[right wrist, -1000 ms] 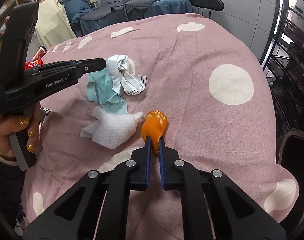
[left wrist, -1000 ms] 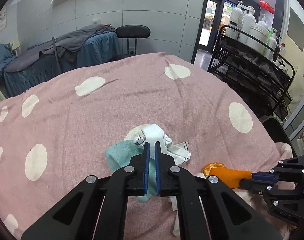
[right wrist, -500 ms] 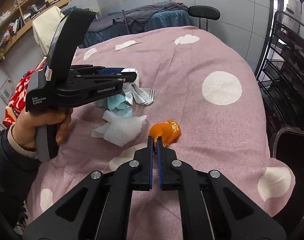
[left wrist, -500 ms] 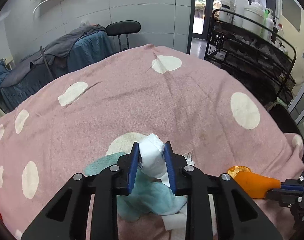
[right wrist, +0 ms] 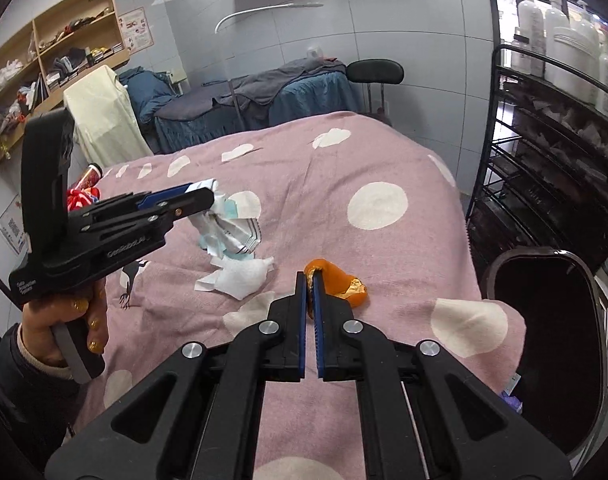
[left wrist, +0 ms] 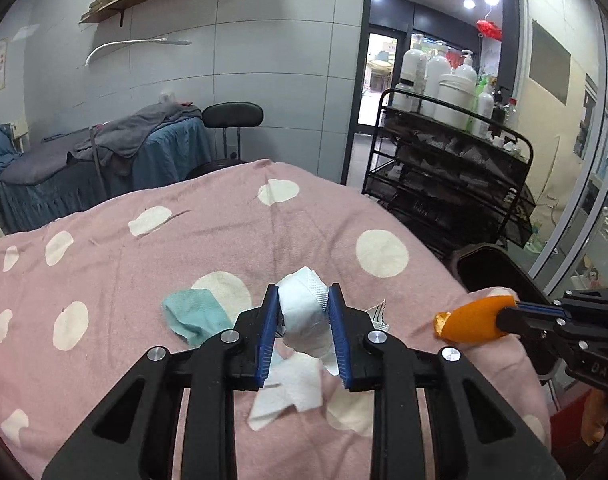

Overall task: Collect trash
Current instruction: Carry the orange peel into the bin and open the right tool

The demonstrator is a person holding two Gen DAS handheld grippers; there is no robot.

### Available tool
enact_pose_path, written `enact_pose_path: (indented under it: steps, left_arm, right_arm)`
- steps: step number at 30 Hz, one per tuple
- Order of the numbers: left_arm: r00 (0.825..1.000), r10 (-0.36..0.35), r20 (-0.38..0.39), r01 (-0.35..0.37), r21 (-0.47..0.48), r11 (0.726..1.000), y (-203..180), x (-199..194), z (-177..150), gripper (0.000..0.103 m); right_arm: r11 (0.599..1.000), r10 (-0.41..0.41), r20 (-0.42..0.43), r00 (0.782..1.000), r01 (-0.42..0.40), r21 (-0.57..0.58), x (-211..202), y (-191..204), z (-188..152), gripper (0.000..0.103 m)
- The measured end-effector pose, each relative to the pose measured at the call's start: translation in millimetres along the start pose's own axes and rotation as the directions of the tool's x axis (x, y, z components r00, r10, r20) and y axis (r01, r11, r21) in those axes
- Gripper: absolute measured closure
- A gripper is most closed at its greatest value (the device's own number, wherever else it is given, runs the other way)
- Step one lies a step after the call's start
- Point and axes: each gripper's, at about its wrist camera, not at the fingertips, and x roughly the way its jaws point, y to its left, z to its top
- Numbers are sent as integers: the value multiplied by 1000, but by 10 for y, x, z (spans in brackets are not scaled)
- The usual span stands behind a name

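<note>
Gripping white wad [left wrist: 302,312], orange peel [right wrist: 336,282] near bin [right wrist: 544,320]

We see a bed [left wrist: 223,240] filling the foreground, with a rack [left wrist: 456,176] of bottles [left wrist: 436,80] to its right and a bin [right wrist: 544,320] before that rack, just beside the bed's edge. Behind the bed stand a stool [left wrist: 231,116] and a second bed [left wrist: 103,152] to its left, shelves [right wrist: 55,40] on the wall farther left. On the bed, a tissue [right wrist: 239,276] lies nearest us, a cloth [left wrist: 191,312] behind it to the left. Above them, the left gripper [left wrist: 302,304] holds a wad [left wrist: 304,308]. To its right, nearer the bin, the right gripper [right wrist: 310,292] holds a peel [right wrist: 336,280].
</note>
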Motion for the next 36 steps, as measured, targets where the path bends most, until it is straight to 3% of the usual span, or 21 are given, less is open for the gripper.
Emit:
enact_pose_path:
  steps: [8, 15, 23, 36]
  left_arm:
    - [992, -125, 31, 124, 36, 992, -528, -161, -44, 77]
    - [975, -222, 22, 219, 83, 972, -1004, -141, -65, 77]
    - [959, -283, -16, 283, 108, 953, -1366, -35, -133, 77]
    - [940, -334, -62, 340, 149, 929, -1717, 29, -209, 77]
  right_arm:
    - [990, -115, 91, 989, 106, 93, -608, -522, -98, 98]
    - [957, -232, 79, 969, 213, 198, -861, -1117, -290, 98]
    - [905, -299, -39, 954, 296, 306, -647, -1739, -623, 98]
    - [841, -279, -231, 932, 354, 410, 6, -2373, -1120, 98]
